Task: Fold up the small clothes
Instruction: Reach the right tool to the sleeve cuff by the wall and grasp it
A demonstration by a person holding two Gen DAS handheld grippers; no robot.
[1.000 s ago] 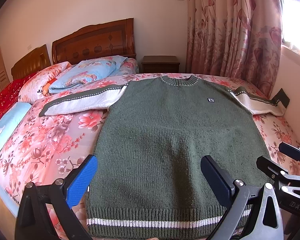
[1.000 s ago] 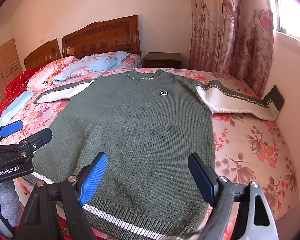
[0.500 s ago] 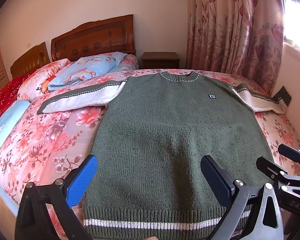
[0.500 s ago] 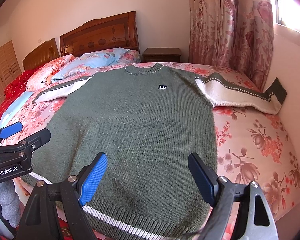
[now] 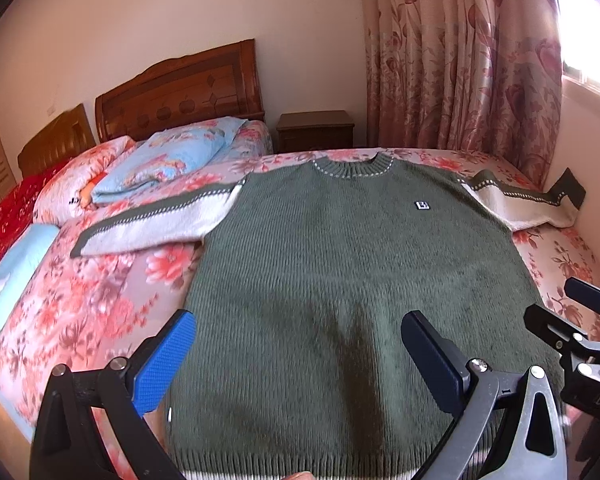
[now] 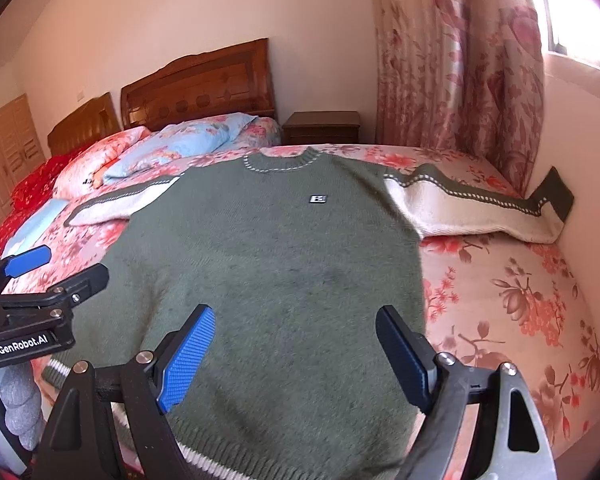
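Note:
A dark green knit sweater [image 5: 352, 280] with white sleeves lies flat and face up on the floral bed, collar far, striped hem near me. It also shows in the right wrist view [image 6: 284, 264]. My left gripper [image 5: 296, 356] is open and empty above the lower left of the sweater's body. My right gripper [image 6: 296, 352] is open and empty above the lower right of the body. The left sleeve [image 5: 160, 224] spreads out to the left. The right sleeve [image 6: 472, 208] spreads to the right, its cuff against the wall.
The bed [image 5: 80, 304] has a pink floral sheet. Pillows and a folded blue quilt [image 5: 168, 164] lie at the wooden headboard [image 5: 180, 92]. A nightstand [image 5: 316, 130] and curtain [image 5: 460, 64] stand beyond. The wall [image 6: 580, 160] runs along the bed's right side.
Both grippers have moved forward and lower over the sweater, so its hem now sits at the bottom edge of both views. Both stay open.

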